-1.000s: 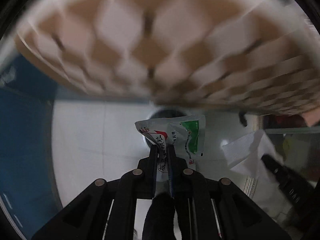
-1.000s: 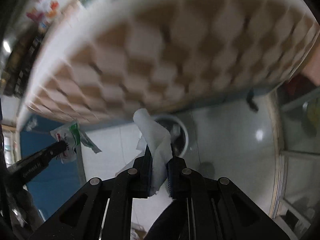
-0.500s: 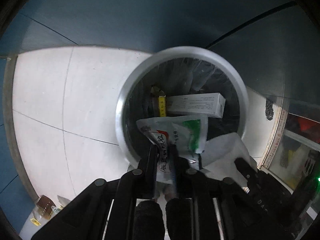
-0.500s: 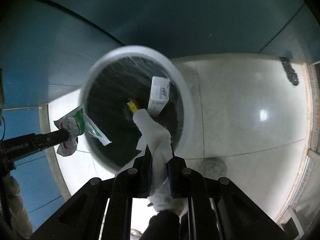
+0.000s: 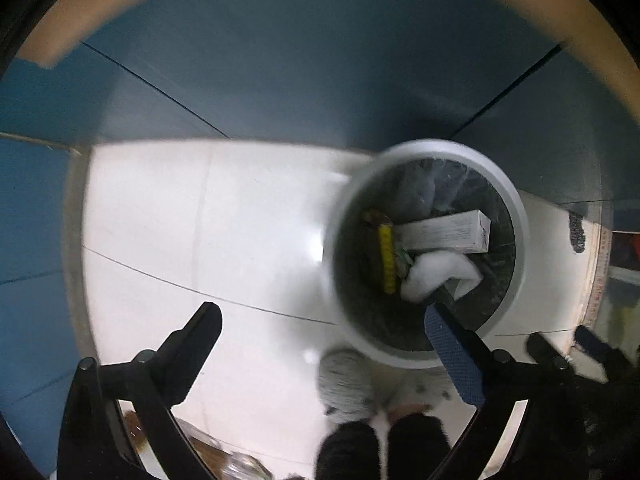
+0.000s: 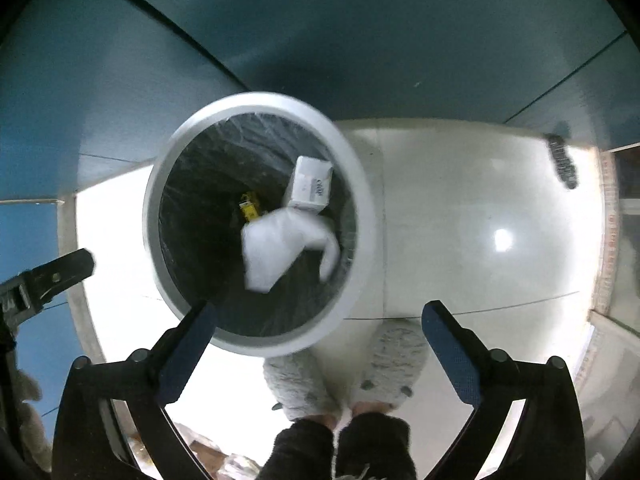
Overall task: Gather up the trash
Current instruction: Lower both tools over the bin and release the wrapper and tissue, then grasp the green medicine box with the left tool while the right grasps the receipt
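Note:
A round white trash bin (image 6: 360, 184) with a black liner stands on the pale floor; in the left wrist view its rim (image 5: 520, 216) is at right. Inside lie a white tissue (image 6: 280, 248), a white box (image 6: 312, 186) and a yellow item (image 6: 249, 210). The tissue (image 5: 436, 274), box (image 5: 444, 232) and yellow item (image 5: 387, 258) also show in the left wrist view. My right gripper (image 6: 316, 316) is open and empty above the bin's near rim. My left gripper (image 5: 320, 320) is open and empty, left of the bin. The green-and-white packet is out of sight.
Blue cabinet fronts (image 6: 320, 40) rise behind the bin. The person's grey slippers (image 6: 296, 384) stand on the floor just in front of it. The left gripper's finger (image 6: 52, 276) shows at the left edge of the right wrist view. A dark mark (image 6: 562, 160) lies far right.
Both grippers opened. The tissue left the right gripper and now lies in the bin. The packet left the left gripper and is no longer seen. The left view shifted leftward.

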Demonstrator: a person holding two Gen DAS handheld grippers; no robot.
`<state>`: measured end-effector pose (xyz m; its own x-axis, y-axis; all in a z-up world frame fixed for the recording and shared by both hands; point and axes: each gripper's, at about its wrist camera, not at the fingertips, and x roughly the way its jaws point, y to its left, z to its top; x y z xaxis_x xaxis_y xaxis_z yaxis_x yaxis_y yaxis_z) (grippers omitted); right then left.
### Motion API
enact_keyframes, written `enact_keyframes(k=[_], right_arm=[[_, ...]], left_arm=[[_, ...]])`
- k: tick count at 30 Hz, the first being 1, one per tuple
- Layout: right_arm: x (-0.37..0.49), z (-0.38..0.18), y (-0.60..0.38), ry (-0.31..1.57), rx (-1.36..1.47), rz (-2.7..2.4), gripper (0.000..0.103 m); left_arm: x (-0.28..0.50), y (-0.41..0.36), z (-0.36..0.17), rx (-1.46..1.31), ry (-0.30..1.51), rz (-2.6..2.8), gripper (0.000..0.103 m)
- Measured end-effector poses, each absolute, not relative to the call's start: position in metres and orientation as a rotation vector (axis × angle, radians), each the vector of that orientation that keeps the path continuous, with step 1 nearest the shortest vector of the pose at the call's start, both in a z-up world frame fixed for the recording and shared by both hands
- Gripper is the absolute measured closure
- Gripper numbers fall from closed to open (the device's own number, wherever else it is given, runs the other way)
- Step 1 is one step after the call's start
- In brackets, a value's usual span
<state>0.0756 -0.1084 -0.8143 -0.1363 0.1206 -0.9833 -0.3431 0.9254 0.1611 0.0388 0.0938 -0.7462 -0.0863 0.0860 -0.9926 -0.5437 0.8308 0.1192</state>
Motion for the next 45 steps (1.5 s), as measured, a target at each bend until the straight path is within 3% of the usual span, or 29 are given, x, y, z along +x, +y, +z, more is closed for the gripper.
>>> enact_keyframes(k=[11,19,28,38,45], right_arm=[[0.047,-0.661,-0.128,1.616,-0.197,0.372,0.000],[0.032,-0.479,-0.156,1.516,-0.179,0.366,0.000],[0.012,-0.307,-0.177,1.432,-0.164,0.388,0.000],[-0.007,-0.207,-0.185,1.348,-0.100,0.395,0.000],[0.038,-0.175,-0.192,1.289,0.046,0.375,0.000]], left_arm=[[-0.004,0.063,-0.580,-0.302,1.480,0.563,0.000],[-0.026,0.037,-0.445,-0.332,1.413,0.540,0.000],[-0.041,0.016,-0.329,-0.315,1.365,0.486,0.000],[-0.048,0.013,-0.251,-0.316,1.252,0.400,0.000],[0.026,0.020,-0.219,-0.241,1.147,0.401,0.000]])
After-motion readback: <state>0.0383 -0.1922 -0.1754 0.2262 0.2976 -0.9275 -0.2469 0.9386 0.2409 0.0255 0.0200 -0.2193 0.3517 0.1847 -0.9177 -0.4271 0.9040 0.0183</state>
